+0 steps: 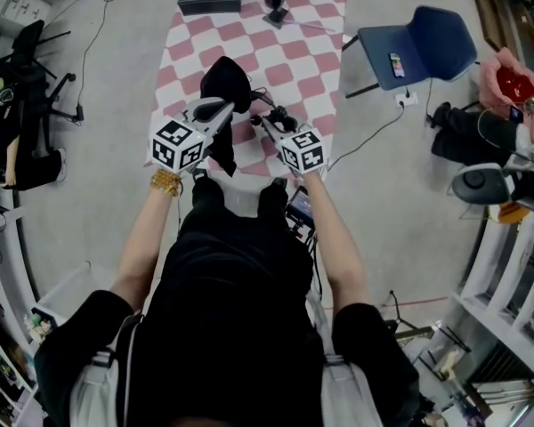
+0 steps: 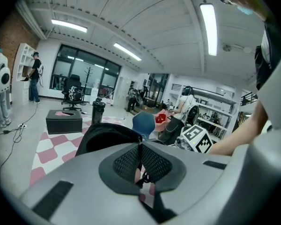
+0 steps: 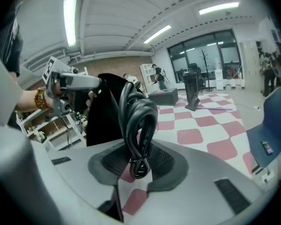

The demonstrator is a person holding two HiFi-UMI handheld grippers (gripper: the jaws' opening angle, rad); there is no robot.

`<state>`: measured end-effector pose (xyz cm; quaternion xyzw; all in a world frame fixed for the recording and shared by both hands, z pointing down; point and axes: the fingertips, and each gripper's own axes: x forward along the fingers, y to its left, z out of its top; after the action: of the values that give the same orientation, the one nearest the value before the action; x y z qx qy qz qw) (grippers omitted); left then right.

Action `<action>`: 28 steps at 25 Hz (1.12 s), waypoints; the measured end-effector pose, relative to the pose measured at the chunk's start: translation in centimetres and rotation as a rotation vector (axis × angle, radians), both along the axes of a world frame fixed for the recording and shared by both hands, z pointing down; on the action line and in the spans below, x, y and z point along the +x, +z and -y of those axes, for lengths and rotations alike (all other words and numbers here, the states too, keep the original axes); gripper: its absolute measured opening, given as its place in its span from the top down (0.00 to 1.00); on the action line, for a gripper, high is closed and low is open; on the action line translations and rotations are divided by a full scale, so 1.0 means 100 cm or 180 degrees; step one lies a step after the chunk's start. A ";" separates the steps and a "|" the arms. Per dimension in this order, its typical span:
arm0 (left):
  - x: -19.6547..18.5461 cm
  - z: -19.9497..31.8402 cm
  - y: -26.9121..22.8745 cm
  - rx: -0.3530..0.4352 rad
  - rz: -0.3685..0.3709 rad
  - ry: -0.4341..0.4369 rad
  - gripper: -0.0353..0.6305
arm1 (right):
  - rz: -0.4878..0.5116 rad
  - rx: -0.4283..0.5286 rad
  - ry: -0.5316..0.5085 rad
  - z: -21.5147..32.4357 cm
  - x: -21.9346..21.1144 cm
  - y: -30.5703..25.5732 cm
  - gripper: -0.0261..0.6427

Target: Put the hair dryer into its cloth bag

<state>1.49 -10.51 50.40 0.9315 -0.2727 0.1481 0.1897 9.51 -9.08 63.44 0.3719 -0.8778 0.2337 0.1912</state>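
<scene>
Over mat: L claw pinches cloth bag, R claw clamps coiled cord; bag mouth hidden.

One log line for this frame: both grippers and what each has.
left gripper: shut on cloth bag edge | right gripper: shut on coiled cord | cord: outside bag

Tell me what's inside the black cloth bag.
Only the black outside of the bag shows; its contents are covered. The coiled cord is outside, in the right gripper.
</scene>
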 end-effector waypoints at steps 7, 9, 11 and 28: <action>-0.004 0.011 -0.011 0.0114 -0.0048 -0.0048 0.92 | 0.1186 -0.0418 -0.0605 -0.035 -0.041 -0.054 0.80; -0.005 0.012 -0.014 0.0163 -0.0022 -0.0038 0.92 | 0.1509 -0.0437 -0.0626 -0.036 -0.047 -0.071 0.80; -0.009 0.011 -0.016 0.0185 0.0012 -0.0026 0.92 | 0.1887 -0.0455 -0.0586 -0.033 -0.046 -0.086 0.80; -0.032 -0.006 -0.001 0.0198 0.0135 0.0052 0.92 | 0.4018 -0.0584 0.0239 0.000 -0.008 -0.146 0.81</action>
<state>-1.72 -9.89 50.27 0.9358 -0.2735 0.1609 0.1537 8.67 -9.06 48.82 0.1753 -0.7842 0.4885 -0.3400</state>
